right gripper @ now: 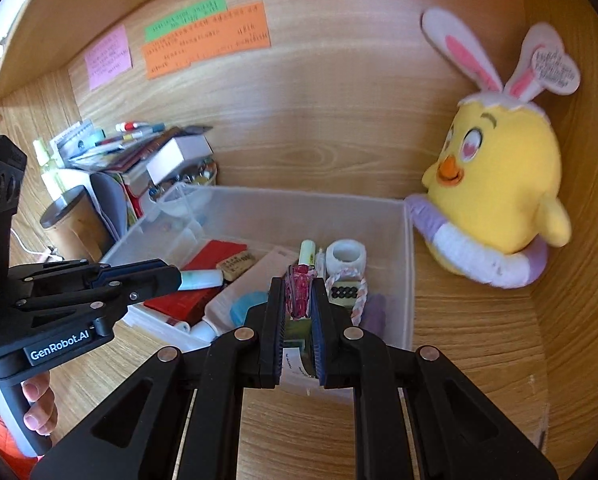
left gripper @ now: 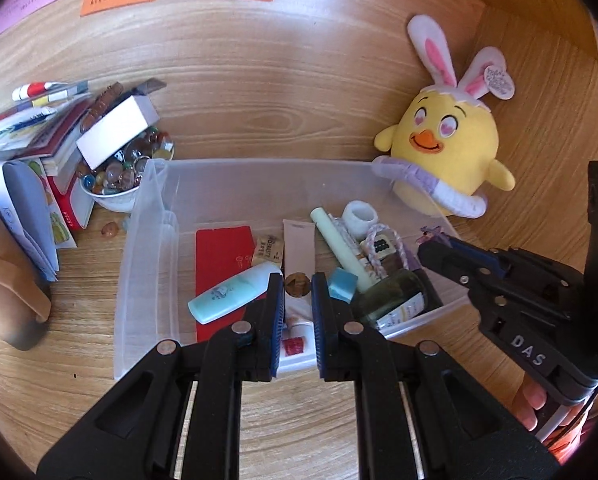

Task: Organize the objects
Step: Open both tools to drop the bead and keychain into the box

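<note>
A clear plastic bin (left gripper: 259, 164) stands on the wooden shelf. It holds a red card (left gripper: 223, 256), a mint bottle (left gripper: 235, 292), a pink tube (left gripper: 299, 244), a green stick (left gripper: 339, 240), a blue cube (left gripper: 343, 284) and a dark glass bottle (left gripper: 395, 300). My left gripper (left gripper: 297, 280) hangs over the bin's near middle, shut on a small brown nut-like piece (left gripper: 297, 286). My right gripper (right gripper: 297, 284) is over the bin's near right part, shut on a pink and red woven band (right gripper: 297, 296). Each gripper shows in the other's view, the right (left gripper: 423, 246) and the left (right gripper: 175, 276).
A yellow plush chick (left gripper: 447, 140) with rabbit ears leans at the bin's right far corner, against the shelf's side wall. Left of the bin are a bowl of glass marbles (left gripper: 115, 176), a white box (left gripper: 117, 132), stacked books and a brown cup (right gripper: 75, 216). Paper notes (right gripper: 207, 48) hang on the back wall.
</note>
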